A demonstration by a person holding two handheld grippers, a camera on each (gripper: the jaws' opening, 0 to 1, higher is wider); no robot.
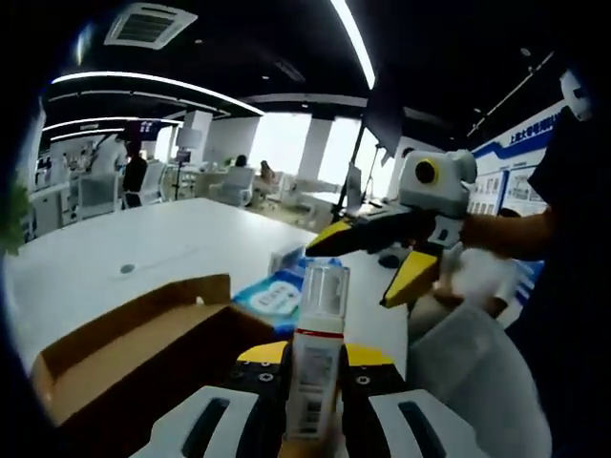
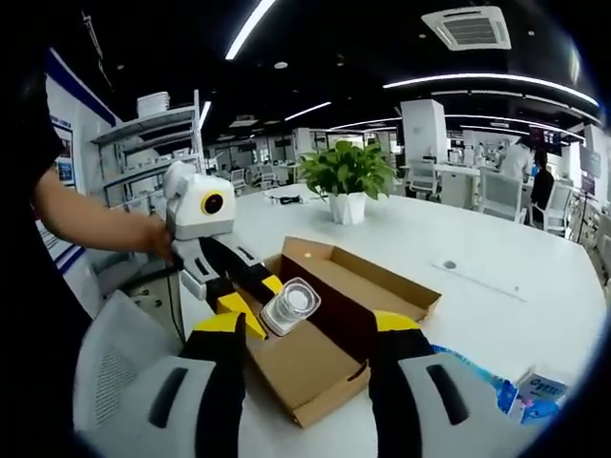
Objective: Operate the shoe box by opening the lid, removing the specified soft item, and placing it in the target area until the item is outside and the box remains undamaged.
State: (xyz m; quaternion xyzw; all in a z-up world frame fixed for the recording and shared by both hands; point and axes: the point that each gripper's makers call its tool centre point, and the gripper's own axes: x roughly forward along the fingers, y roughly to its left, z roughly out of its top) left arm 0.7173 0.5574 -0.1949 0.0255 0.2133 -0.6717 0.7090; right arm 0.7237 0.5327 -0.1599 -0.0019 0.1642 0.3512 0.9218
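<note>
So, nearest in left gripper view: left gripper (image 1: pixel 315 382) has jaws clamped on a bottle (image 1: pixel 318 353), clear cap up, label facing cam, held upright above the box (image 1: pixel 124 353). Right gripper view shows the same bottle (image 2: pixel 289 306) from above, over the box (image 2: pixel 329 315), w/ left gripper (image 2: pixel 250 303) coming in from the left and a hand (image 2: pixel 153 239) behind it. Right gripper (image 2: pixel 305 343): jaws apart, nothing between them, hovering over the box's near edge; in left view it (image 1: pixel 401 250) hangs further out over the table (image 1: pixel 153 239). Box is open, lid flap folded back, sits near the table's near edge. Beyond it, a blue-white pack (image 1: pixel 277 291), prob. wipes, lies flat on the table; same pack (image 2: pixel 535 391) sits at the table's near-right. Farther still, a plant (image 2: pixel 347 176) by the far edge. Step, as I read it: lid's done, an item is out and in the air; whether this bottle is the "soft item" I can't tell. Next calls for carrying it clear of the box w/o knocking the walls, then setting it down upright on bare table; target area isn't marked.
</note>
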